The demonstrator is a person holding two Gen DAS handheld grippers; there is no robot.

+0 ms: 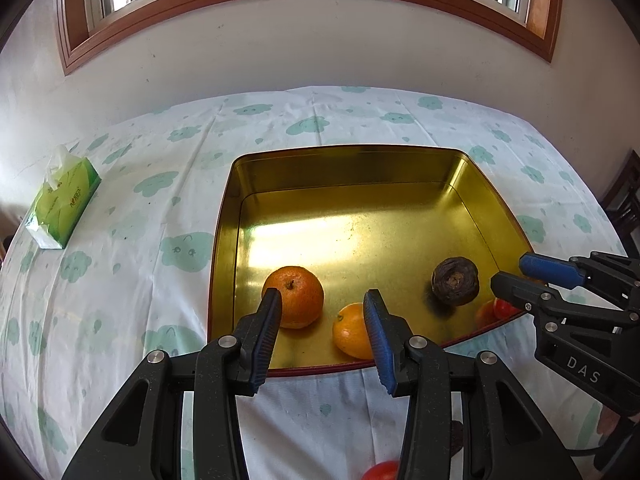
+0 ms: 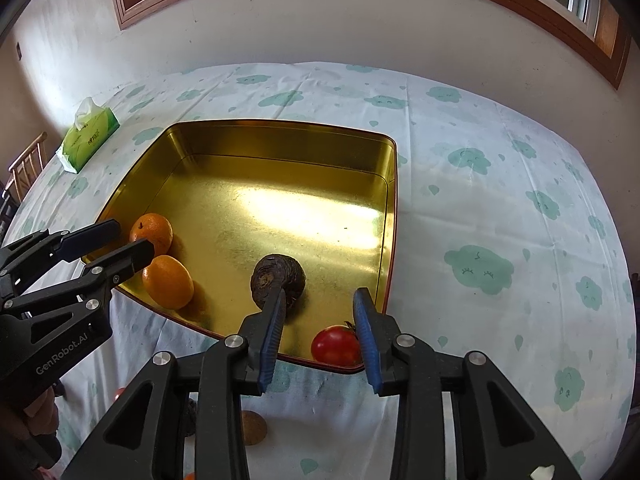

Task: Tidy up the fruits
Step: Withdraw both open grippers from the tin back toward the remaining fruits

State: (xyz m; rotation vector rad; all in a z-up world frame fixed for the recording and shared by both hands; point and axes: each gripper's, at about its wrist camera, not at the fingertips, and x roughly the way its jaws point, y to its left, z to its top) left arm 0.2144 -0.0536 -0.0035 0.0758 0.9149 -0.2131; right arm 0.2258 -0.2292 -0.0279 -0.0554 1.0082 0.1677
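In the left wrist view, the left gripper hangs over the near edge of the gold tin. Its jaws are apart and hold nothing. A rough orange sits in the tin behind the left finger, and a smooth orange sits behind the right one. A dark brown fruit rests further right. The right gripper pokes in from the right side. A bit of red fruit peeks out at the bottom, on the cloth near the person. A green tissue pack lies far left on the tablecloth.

In the right wrist view, the right gripper is also open and empty. The tomato lies in the near right corner of the tin, close by the right finger but not squeezed. The dark fruit is behind the left finger.

I think the tomato has just been put down. To do this well, lift the gripper straight up so it does not bump the tomato and make it roll. Then go for the fruit left on the cloth.
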